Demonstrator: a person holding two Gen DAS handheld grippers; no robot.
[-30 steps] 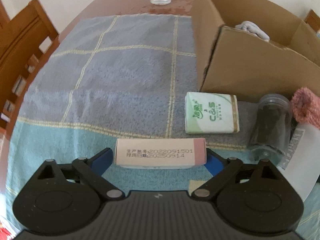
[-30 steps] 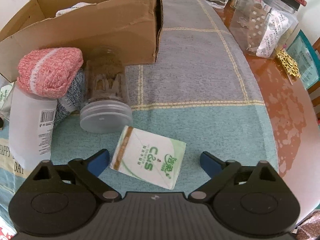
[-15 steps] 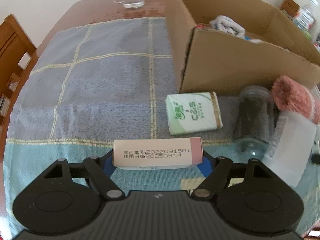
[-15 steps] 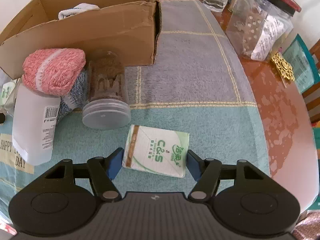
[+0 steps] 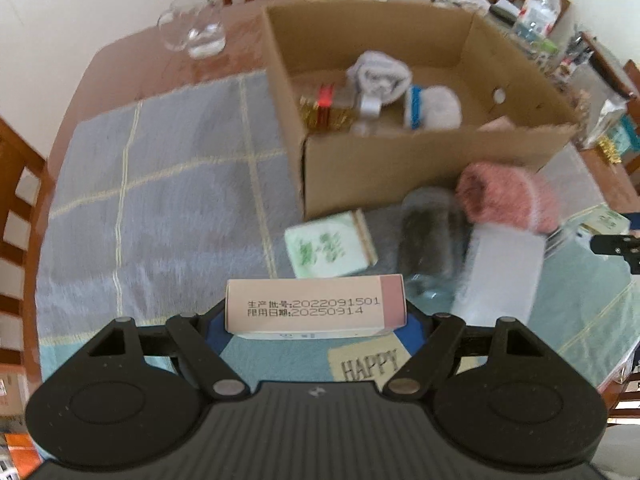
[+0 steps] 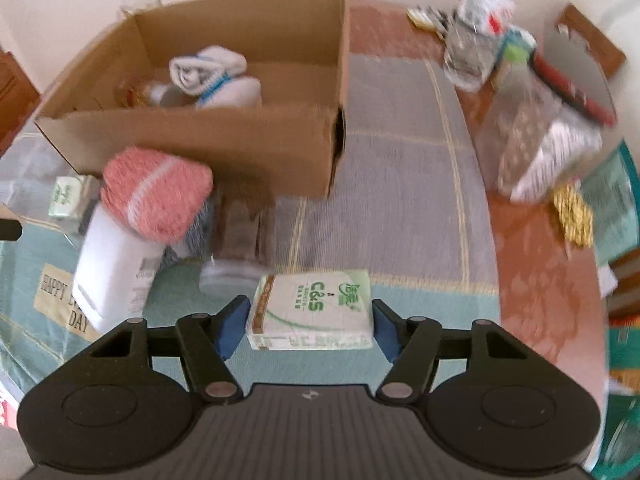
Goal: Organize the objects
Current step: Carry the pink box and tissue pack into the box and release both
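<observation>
My left gripper [image 5: 316, 322] is shut on a pink-and-white box [image 5: 316, 306] with printed dates, held above the cloth. My right gripper [image 6: 310, 320] is shut on a green-and-white tissue pack [image 6: 312, 310], lifted off the table. An open cardboard box [image 5: 420, 168] [image 6: 200, 140] stands ahead, holding rolled socks [image 5: 380, 74] [image 6: 206, 66] and small bottles. In front of it lie a second tissue pack [image 5: 330, 246], a clear jar on its side [image 5: 432, 236] [image 6: 244, 232], a pink rolled sock [image 5: 504, 194] [image 6: 156, 192] and a white bottle [image 5: 500, 276] [image 6: 116, 272].
A checked cloth [image 5: 160, 184] covers the wooden table [image 6: 536, 248]. A glass mug [image 5: 196, 28] stands far left. Clear jars and bags [image 6: 548, 140], a gold ornament [image 6: 574, 216] and a teal packet sit at the right. Wooden chairs [image 5: 20, 200] surround the table.
Both grippers have risen and tilted, so the carton's inside shows. The right gripper closed on the tissue pack and lifted it. The left still holds the pink box.
</observation>
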